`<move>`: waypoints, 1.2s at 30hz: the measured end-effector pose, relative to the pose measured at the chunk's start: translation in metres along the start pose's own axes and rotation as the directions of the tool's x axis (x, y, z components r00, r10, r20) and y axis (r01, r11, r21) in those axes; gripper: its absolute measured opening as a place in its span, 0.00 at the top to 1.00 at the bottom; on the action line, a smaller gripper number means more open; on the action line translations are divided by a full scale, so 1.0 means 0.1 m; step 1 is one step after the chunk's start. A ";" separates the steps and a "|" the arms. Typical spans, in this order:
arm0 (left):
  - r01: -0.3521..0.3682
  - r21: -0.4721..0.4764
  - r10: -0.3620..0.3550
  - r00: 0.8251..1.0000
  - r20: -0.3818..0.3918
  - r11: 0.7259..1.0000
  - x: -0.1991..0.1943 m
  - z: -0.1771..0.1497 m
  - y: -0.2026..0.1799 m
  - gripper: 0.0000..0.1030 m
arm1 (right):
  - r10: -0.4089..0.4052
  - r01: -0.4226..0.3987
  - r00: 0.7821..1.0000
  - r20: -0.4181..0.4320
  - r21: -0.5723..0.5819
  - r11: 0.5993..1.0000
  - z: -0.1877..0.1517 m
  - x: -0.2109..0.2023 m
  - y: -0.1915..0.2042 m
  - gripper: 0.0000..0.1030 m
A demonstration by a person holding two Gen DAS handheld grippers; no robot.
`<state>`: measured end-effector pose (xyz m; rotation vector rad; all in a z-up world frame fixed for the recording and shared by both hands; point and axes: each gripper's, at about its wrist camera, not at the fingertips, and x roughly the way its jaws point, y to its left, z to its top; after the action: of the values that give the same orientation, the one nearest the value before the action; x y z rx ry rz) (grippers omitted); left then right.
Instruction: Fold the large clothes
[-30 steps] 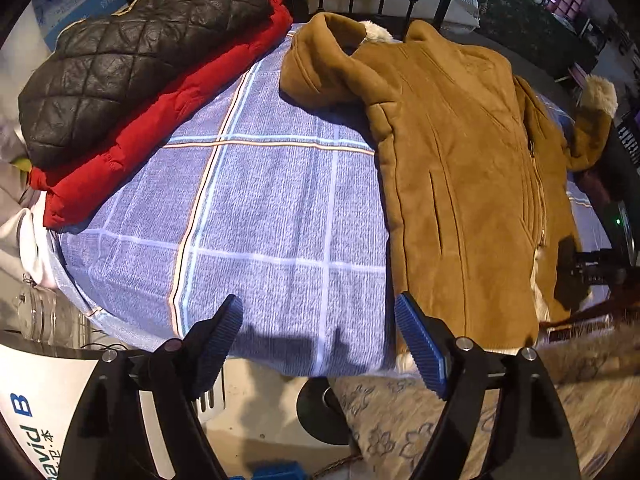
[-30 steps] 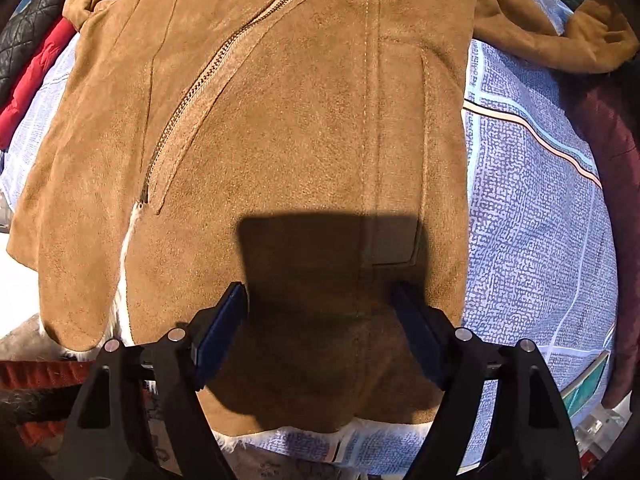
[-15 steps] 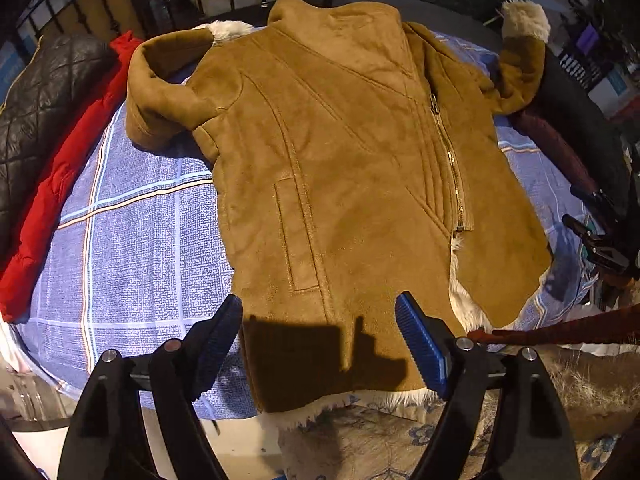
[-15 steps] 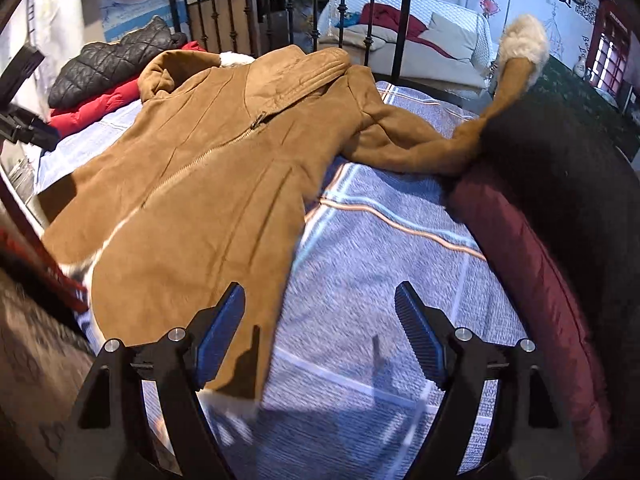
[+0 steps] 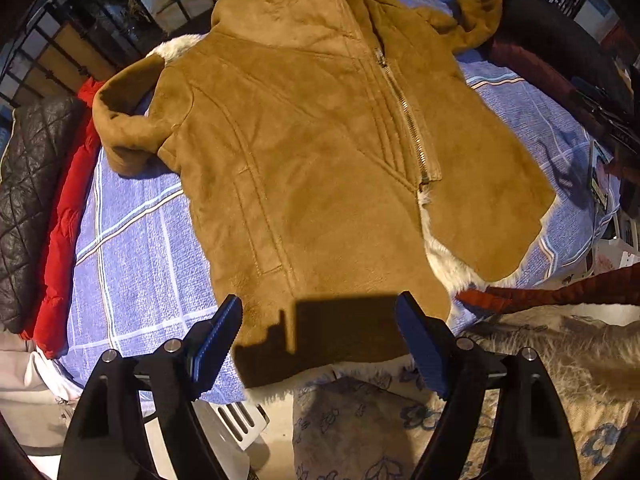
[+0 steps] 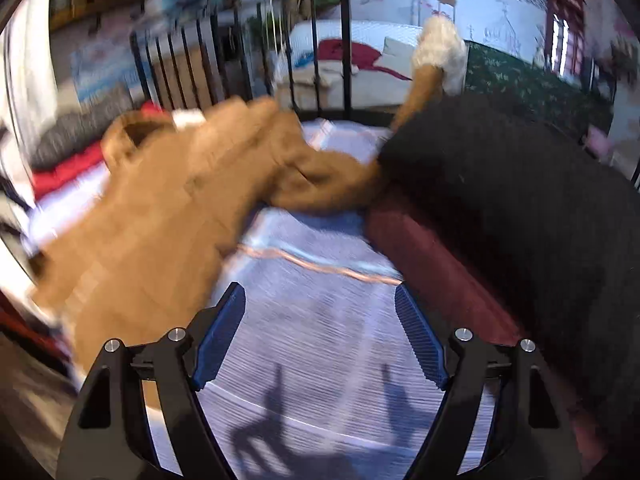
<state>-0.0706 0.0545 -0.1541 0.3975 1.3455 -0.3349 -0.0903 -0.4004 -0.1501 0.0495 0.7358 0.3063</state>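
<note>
Left gripper [image 5: 320, 336]: jaws spread wide, nothing between the blue pads [image 5: 218, 340]. It hangs above the near hem of the tan suede coat [image 5: 320, 160], its shadow falling square on the hem.

Coat lies front-up and spread flat on the blue plaid bedsheet [image 5: 132, 240], collar toward the far side. An asymmetric metal zipper [image 5: 404, 116] runs diagonally down the chest; below its end the front flaps part and show cream fleece lining [image 5: 440, 256]. A slit pocket sits on the panel left of the zipper in this view. One sleeve is bent back by the shoulder at the left of the view, cuff fleece just showing; the other sleeve runs off to the upper right.

Left edge of the bed: a red padded jacket [image 5: 64, 232], and a black quilted jacket [image 5: 28, 200] lying partly on it. Black iron bed rails [image 5: 100, 12] stand beyond the collar.

Right gripper [image 6: 320, 336]: jaws likewise wide apart, empty, over bare sheet [image 6: 320, 300]. View is motion-blurred. The coat [image 6: 160, 220] lies to its left; one sleeve [image 6: 332, 184] stretches rightward and climbs a dark garment pile [image 6: 520, 220], its fleece cuff [image 6: 438, 48] sticking up. A maroon garment [image 6: 440, 272] lies along the sheet under that pile.
</note>
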 end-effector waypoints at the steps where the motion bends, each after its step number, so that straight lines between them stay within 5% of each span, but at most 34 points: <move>1: -0.004 0.002 0.004 1.000 0.013 1.000 -0.02 0.04 -0.03 0.25 | -0.003 0.003 1.000 0.005 -0.020 1.000 -0.01 0.02 0.08 0.25; 7: -0.048 -0.023 0.049 0.997 0.058 0.999 -0.07 0.13 -0.03 0.22 | 0.008 -0.011 0.994 -0.110 -0.023 1.000 -0.05 0.30 0.36 0.25; 17: -0.086 -0.128 0.093 0.994 0.050 0.988 -0.02 0.02 0.31 0.22 | -0.073 0.069 0.987 -0.142 -0.031 0.997 0.19 0.55 0.37 0.25; 26: -0.092 -0.185 0.113 0.988 0.106 0.978 0.01 0.14 0.62 0.22 | -0.320 0.327 0.944 -0.081 0.092 0.941 1.35 0.66 -0.33 0.25; 29: -0.078 -0.195 0.106 0.985 0.139 0.978 0.00 0.23 0.68 0.22 | -0.429 0.445 0.892 -0.143 0.114 0.888 1.82 0.88 -0.57 0.25; 33: -0.070 -0.204 0.106 0.980 0.171 0.976 0.01 0.32 0.74 0.22 | -0.460 0.499 0.864 -0.203 0.228 0.836 2.20 1.24 -1.03 0.25; 36: -0.065 -0.222 0.106 0.978 0.180 0.973 0.01 0.31 0.77 0.22 | -0.407 0.477 0.871 -0.276 0.273 0.835 2.31 1.58 -1.24 0.25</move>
<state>-0.0088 0.1087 -0.1430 0.2349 1.1587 -0.1487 0.2064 -0.4584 -0.1009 0.1670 0.9776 -0.2718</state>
